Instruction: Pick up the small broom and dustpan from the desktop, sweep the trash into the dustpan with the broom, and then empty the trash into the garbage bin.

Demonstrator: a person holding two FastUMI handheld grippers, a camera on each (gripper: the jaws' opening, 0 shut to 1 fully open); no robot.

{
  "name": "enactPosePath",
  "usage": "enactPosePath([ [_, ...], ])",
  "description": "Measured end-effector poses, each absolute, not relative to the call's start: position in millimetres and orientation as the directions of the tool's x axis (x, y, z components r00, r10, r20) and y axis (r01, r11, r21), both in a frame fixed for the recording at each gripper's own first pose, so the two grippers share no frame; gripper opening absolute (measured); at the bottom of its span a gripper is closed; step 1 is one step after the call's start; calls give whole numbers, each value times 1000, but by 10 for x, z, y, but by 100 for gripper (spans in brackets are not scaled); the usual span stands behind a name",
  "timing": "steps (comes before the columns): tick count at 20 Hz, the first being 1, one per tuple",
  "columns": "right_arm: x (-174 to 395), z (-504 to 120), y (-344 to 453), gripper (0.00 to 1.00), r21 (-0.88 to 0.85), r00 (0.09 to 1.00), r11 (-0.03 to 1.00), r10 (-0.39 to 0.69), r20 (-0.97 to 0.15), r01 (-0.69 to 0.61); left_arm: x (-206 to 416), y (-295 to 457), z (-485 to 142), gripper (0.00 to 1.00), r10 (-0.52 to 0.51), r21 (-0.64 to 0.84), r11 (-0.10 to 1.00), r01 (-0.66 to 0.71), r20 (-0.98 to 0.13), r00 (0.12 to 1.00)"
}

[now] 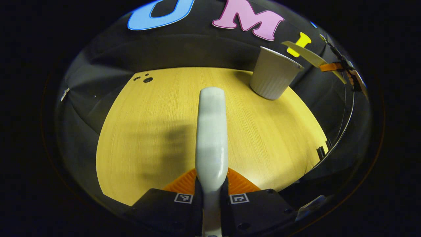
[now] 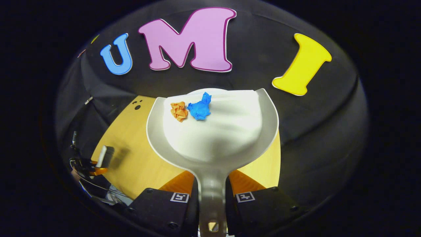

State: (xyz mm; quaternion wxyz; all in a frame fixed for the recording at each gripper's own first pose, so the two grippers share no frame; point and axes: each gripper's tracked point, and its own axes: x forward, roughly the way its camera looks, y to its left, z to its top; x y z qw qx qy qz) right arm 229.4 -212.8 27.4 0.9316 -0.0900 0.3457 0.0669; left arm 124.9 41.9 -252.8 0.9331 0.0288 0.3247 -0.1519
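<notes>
- Broom (image 1: 211, 131), left gripper view: my left gripper (image 1: 210, 194) is closed on its handle, both fingers pressing the sides. The handle runs forward above the desk (image 1: 148, 131); the bristle end cannot be seen from this camera.
- Same view: the bin (image 1: 274, 77), a ribbed pale cup, stands upright at the far right of the desk, near the edge. Above and right of it I see the lip of the dustpan (image 1: 307, 54), held in the air by my other claw.
- Dustpan (image 2: 217, 131), right gripper view: my right gripper (image 2: 212, 196) is clamped on its handle, fingers tight on both sides. The pan is lifted clear of the desk.
- Trash, same view: an orange wad (image 2: 179, 111) and a blue wad (image 2: 199, 108) lie touching at the pan's front lip, left of centre.
- Judgement: sweeping appears done; emptying into the bin remains.
- Risk: both wads rest at the open lip with no wall ahead. Any forward tilt before the lip is over the bin would likely drop them on the desk.
- Risk: the bin looks light and narrow next to the pan; a knock from the pan could tip it, and an off-centre pour could miss.
</notes>
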Motion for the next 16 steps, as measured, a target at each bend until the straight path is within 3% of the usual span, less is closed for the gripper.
enactPosePath([
  [7,2824,156,-2226,37,-242,784,964,-63,-618,-113,1171,561,-2554,28,-225,-48,967,251,-625,748],
  [10,2965,60,-2325,37,-326,787,942,-136,-602,-86,1090,626,-2586,26,-254,-131,966,221,-623,740],
  [11,3001,79,-2396,32,-371,798,926,-176,-576,-63,1094,622,-2614,26,-254,-155,967,201,-627,736],
  [16,3120,115,-2590,41,-559,823,829,-311,-476,-9,1045,596,-2698,27,-249,-211,966,147,-629,736],
])
